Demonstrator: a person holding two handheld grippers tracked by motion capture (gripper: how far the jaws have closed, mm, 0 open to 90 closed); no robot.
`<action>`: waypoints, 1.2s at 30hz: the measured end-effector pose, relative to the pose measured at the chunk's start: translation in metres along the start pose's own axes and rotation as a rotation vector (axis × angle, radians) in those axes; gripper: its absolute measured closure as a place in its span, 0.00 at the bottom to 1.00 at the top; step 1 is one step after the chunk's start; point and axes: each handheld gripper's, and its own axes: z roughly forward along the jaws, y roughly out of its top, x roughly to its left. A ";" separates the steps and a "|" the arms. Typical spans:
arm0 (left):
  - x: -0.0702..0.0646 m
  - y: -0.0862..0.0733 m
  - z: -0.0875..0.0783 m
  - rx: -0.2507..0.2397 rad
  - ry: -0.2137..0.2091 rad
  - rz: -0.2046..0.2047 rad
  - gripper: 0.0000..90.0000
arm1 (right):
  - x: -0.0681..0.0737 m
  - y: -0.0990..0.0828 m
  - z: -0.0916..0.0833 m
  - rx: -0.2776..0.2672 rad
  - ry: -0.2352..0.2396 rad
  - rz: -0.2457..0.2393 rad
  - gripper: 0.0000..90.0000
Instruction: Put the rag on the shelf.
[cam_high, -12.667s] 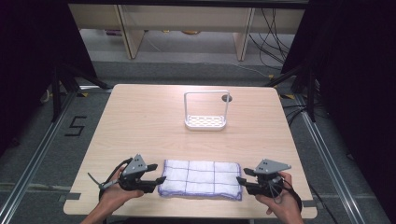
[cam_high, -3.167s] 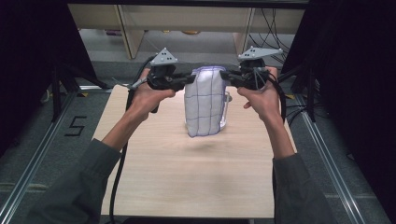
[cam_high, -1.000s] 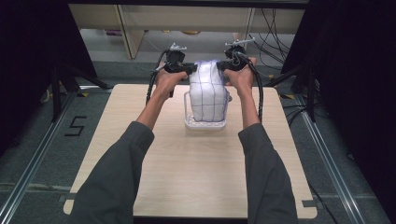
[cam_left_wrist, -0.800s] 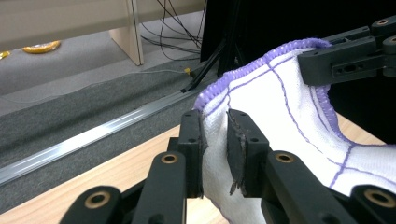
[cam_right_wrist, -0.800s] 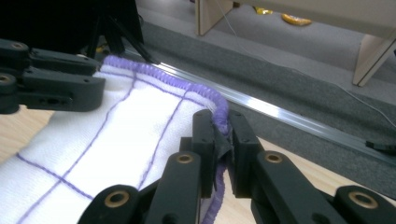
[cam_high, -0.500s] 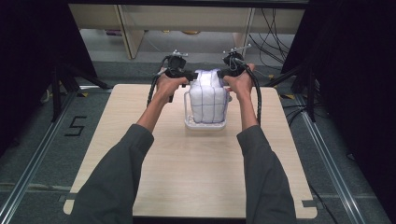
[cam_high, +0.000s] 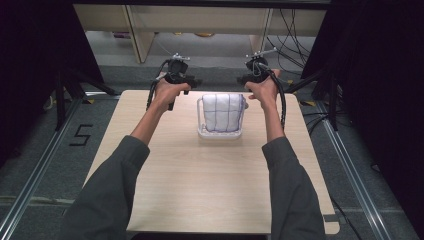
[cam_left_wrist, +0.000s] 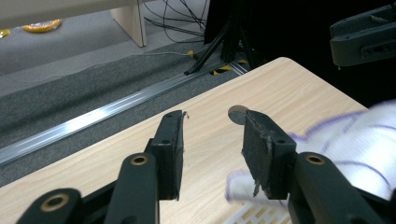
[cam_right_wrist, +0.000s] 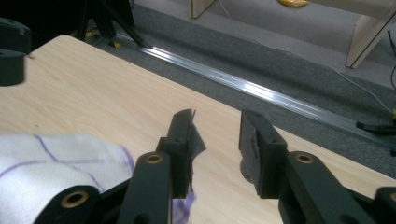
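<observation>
Item: cloth (cam_high: 223, 111), draped in rack (cam_high: 219, 134). My left gripper (cam_left_wrist: 211, 154) and right gripper (cam_right_wrist: 215, 149), flanking rack, just opened, empty. Risk: cloth, seemingly loose, slumps off.

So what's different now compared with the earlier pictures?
The folded cloth went from the table's near edge into the white rack at the far end. Both grippers, left and right, have just been opening and let it go, now flanking it. The rack and table stayed put.
</observation>
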 end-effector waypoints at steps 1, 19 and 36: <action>0.000 -0.001 -0.004 -0.003 -0.009 0.018 0.63 | 0.000 0.000 -0.002 0.001 -0.003 -0.001 0.71; 0.000 -0.026 -0.045 0.010 -0.044 0.003 0.43 | -0.014 -0.021 -0.050 -0.088 0.038 0.040 0.49; -0.028 -0.070 -0.077 0.005 -0.119 0.056 0.33 | 0.002 -0.057 -0.075 -0.102 0.089 -0.031 0.43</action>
